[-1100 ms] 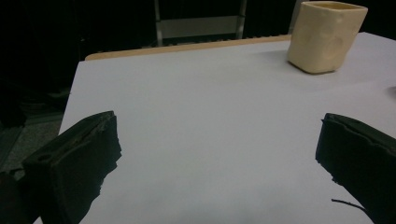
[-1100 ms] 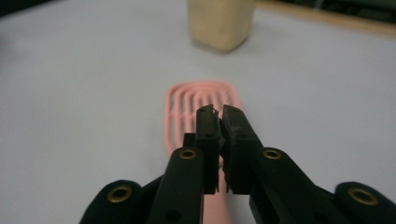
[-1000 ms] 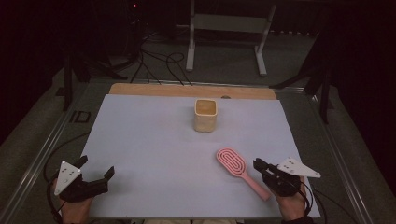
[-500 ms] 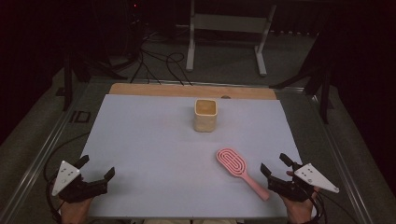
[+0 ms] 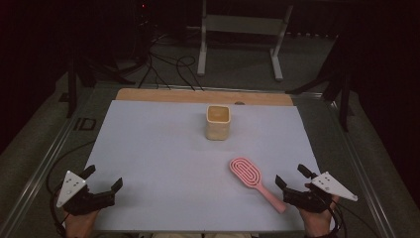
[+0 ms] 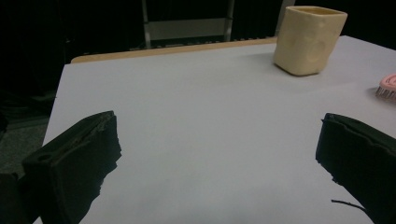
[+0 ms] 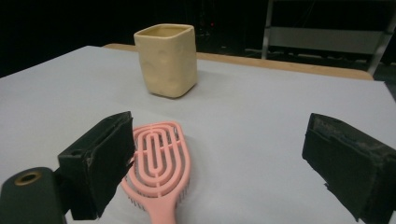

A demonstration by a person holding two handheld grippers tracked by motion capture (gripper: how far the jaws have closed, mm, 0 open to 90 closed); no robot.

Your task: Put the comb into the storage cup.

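The pink hairbrush (image 5: 252, 180) lay flat on the table (image 5: 158, 148), nearer the person than the cream cup (image 5: 218, 122) and off to the cup's right, its handle pointing toward the right gripper (image 5: 295, 182). That gripper sat just beside the handle's end with its jaws spread wide and nothing between them; in the right gripper view the brush (image 7: 159, 163) lay beside one jaw. The left gripper (image 5: 103, 179) rested well apart from the brush, left of the cup at the near edge, jaws likewise spread and empty.
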